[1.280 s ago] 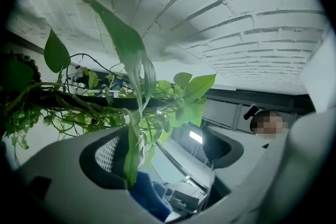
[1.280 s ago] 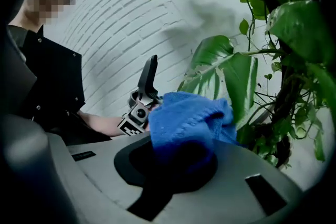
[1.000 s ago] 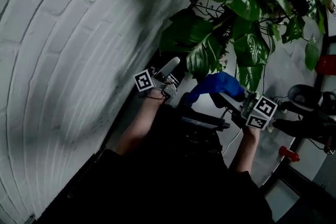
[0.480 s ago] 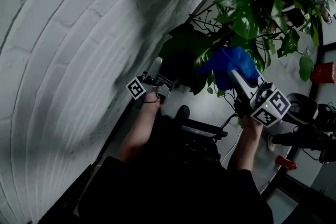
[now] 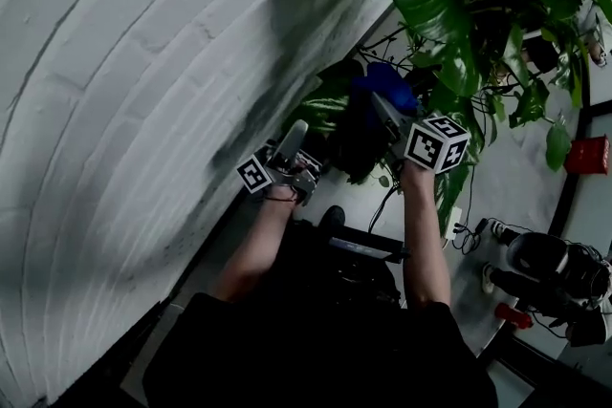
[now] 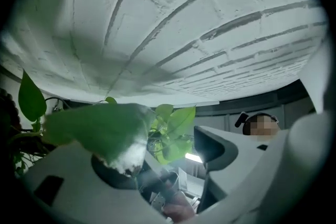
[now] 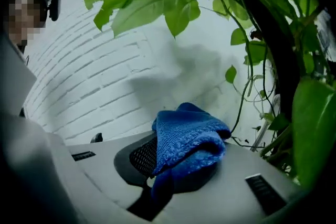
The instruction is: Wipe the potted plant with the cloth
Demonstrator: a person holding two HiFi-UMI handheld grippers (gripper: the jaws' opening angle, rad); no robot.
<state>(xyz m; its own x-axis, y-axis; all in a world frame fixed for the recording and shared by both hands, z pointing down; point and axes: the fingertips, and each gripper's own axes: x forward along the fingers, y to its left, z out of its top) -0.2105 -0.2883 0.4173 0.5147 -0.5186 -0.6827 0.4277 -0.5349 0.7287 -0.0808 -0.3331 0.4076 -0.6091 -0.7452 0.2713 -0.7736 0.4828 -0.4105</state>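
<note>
Low beside the white brick wall (image 5: 143, 62), the left gripper (image 6: 164, 162), fingers (image 6: 231, 152) just closing but not yet pressing, has a leaf (image 6: 92, 131) of the potted plant (image 5: 449, 5) between them, so the right gripper (image 7: 176, 173), clamping the blue cloth (image 7: 191, 134) nearby, should probably wipe it next.

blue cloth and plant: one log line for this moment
right gripper: shut on blue knitted cloth, beside leaves of green potted plant | left gripper: fingers apart, just closing, green leaf between them, unpinched
</note>
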